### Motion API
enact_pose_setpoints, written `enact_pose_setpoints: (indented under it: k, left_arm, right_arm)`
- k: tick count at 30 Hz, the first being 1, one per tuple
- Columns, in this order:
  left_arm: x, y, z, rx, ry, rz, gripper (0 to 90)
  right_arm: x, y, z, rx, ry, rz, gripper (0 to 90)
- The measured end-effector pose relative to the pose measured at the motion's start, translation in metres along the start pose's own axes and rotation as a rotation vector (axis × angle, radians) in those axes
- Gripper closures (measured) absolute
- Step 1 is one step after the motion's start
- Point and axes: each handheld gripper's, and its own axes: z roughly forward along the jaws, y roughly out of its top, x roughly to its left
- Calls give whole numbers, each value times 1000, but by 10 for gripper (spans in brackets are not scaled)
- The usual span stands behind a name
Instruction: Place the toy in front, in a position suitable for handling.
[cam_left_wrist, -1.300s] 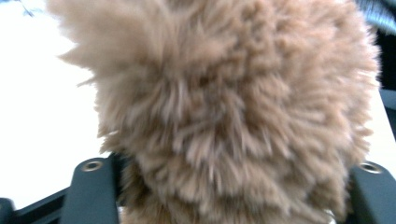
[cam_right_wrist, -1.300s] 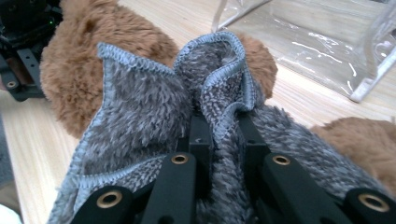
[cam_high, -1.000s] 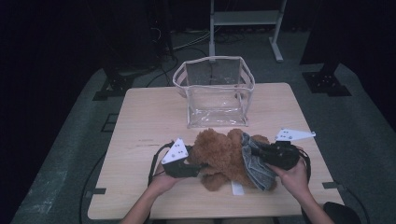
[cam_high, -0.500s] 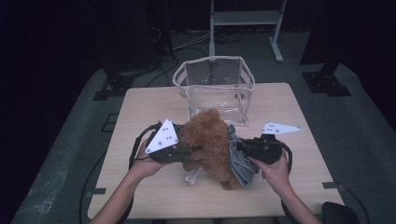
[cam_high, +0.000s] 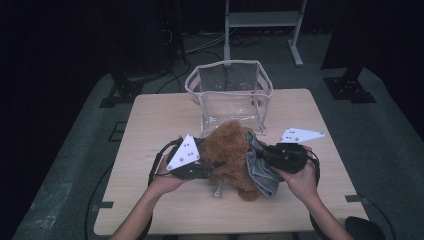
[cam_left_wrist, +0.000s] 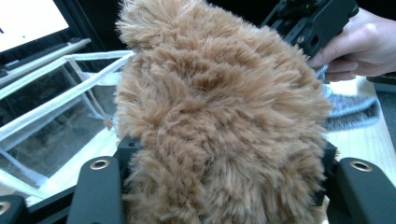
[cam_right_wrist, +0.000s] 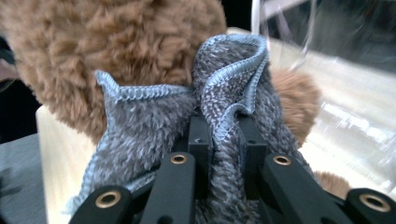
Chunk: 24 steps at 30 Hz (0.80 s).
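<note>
Teddy bear (cam_high: 231, 155) is the fluffy brown one, held up just in front of the clear plastic bag (cam_high: 229, 95) — between the two grippers, over the near half of the wooden surface (cam_high: 150, 115). It's got a grey knitted cloth (cam_high: 260, 167) on its side away from the left gripper. Left gripper (cam_high: 200, 170) has the bear's fur bulging between its fingers (cam_left_wrist: 100, 186), which have just been opening a bit; the fur fills the gap and touches both sides. Right gripper (cam_high: 267, 155) is clamped tight on a fold of that grey cloth, fingers (cam_right_wrist: 201, 140) nearly together with the blue-stitched hem sticking up past them. Bag stands upright and open-topped, just behind the bear — a white tag (cam_high: 218, 191) dangles under the toy.
</note>
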Motion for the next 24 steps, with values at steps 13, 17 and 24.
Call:
enact_pose_setpoints:
  k: [13, 17, 24]
  left_arm:
    - [-11, 25, 26, -14, -19, 56, 357]
    - [-16, 34, 35, 2, -26, 96, 351]
    - [-22, 38, 46, 35, -33, 128, 261]
  right_arm:
    - [13, 82, -52, -144, 95, -75, 795]
    - [28, 111, -44, -110, 128, -128, 793]
    - [23, 115, -26, 84, 40, -178, 793]
